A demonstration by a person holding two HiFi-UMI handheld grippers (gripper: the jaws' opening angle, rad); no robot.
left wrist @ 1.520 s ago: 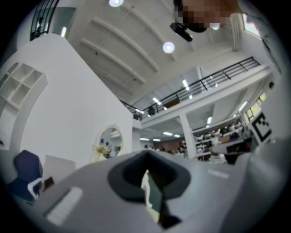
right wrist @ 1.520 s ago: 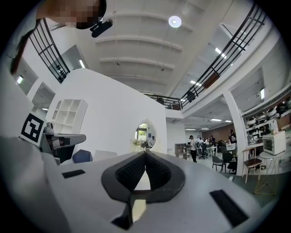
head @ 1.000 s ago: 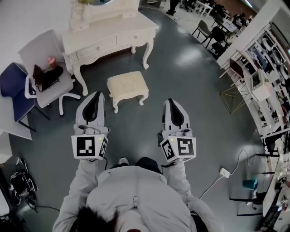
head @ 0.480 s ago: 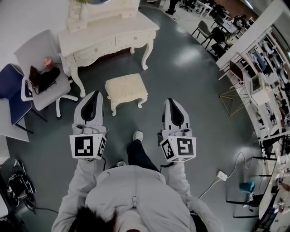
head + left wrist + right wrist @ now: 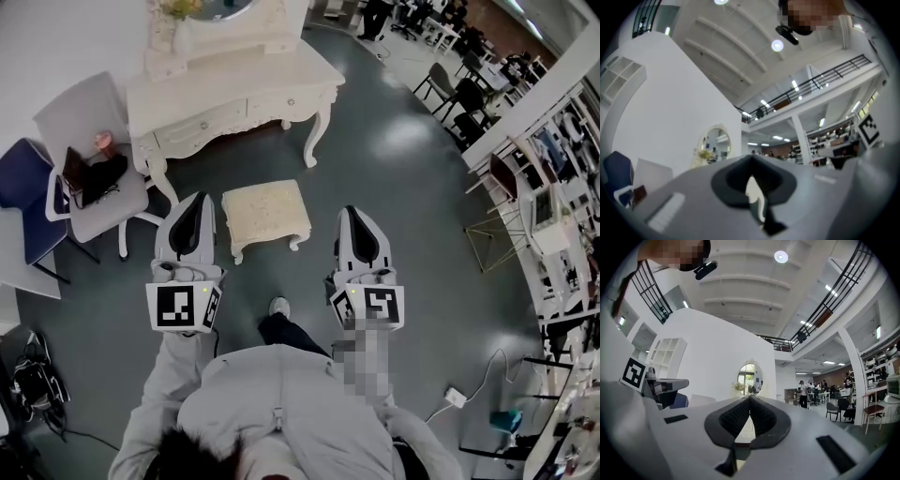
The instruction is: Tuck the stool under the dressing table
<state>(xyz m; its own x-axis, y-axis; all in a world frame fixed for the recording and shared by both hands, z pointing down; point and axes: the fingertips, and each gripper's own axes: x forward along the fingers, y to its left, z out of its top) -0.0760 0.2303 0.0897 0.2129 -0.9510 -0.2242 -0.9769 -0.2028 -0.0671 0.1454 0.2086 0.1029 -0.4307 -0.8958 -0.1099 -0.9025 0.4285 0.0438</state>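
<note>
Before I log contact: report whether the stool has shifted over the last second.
No. The stool keeps the same gap from the dressing table's front legs; only the view shifted.

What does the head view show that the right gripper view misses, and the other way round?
Only the head view shows the stool, standing on the floor out in front of the dressing table, and the person's shoe. Only the right gripper view shows the ceiling lamp and the balcony railing. Both show the table's oval mirror and the right gripper, its fingers shut on nothing.
</note>
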